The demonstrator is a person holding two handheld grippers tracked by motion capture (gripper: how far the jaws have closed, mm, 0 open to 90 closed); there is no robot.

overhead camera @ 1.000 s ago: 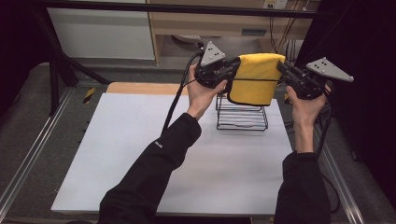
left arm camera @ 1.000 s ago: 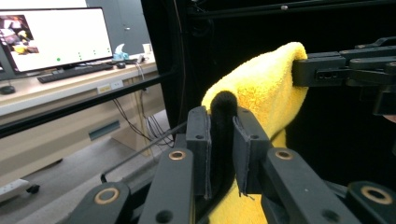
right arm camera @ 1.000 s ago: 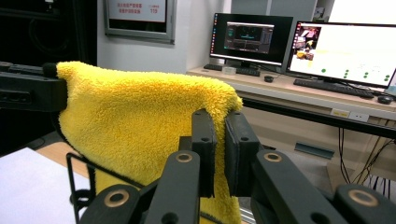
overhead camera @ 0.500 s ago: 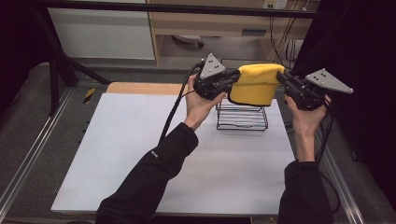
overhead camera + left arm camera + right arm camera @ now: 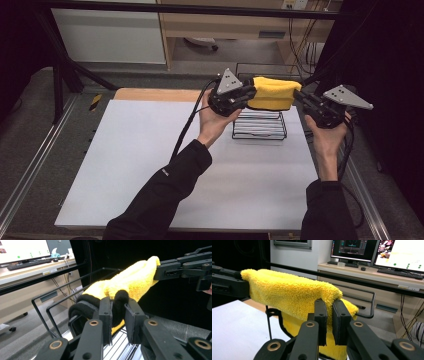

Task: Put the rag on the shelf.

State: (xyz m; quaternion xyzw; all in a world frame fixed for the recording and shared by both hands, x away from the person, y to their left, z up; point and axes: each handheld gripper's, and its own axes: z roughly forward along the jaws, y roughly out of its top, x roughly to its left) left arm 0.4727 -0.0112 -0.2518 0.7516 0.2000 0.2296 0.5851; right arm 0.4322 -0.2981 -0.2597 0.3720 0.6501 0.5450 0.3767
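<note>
A fluffy yellow towel point(image 5: 272, 93) with a black edge is stretched between the two grippers above a black wire rack point(image 5: 260, 131) at the table's far right. My left gripper point(image 5: 248, 93) is shut on the towel's left end. In the left gripper view the jaws pinch a black-edged fold point(image 5: 119, 312) of the towel point(image 5: 132, 281). My right gripper point(image 5: 301, 98) is shut on the right end. In the right gripper view its jaws clamp the towel point(image 5: 292, 295) near a corner point(image 5: 329, 312). The towel's lower part sags toward the rack point(image 5: 269, 320).
The white table top point(image 5: 150, 150) stretches left of and in front of the rack. Metal rails point(image 5: 30, 165) run along the table's sides. Behind the table stand a wooden desk point(image 5: 225, 25) and monitors point(image 5: 402, 252). The rack's upright wire frame point(image 5: 50, 302) rises behind the towel.
In the high view both grippers have come down slightly toward the rack with the towel between them. The towel now looks flatter and hangs less far.
</note>
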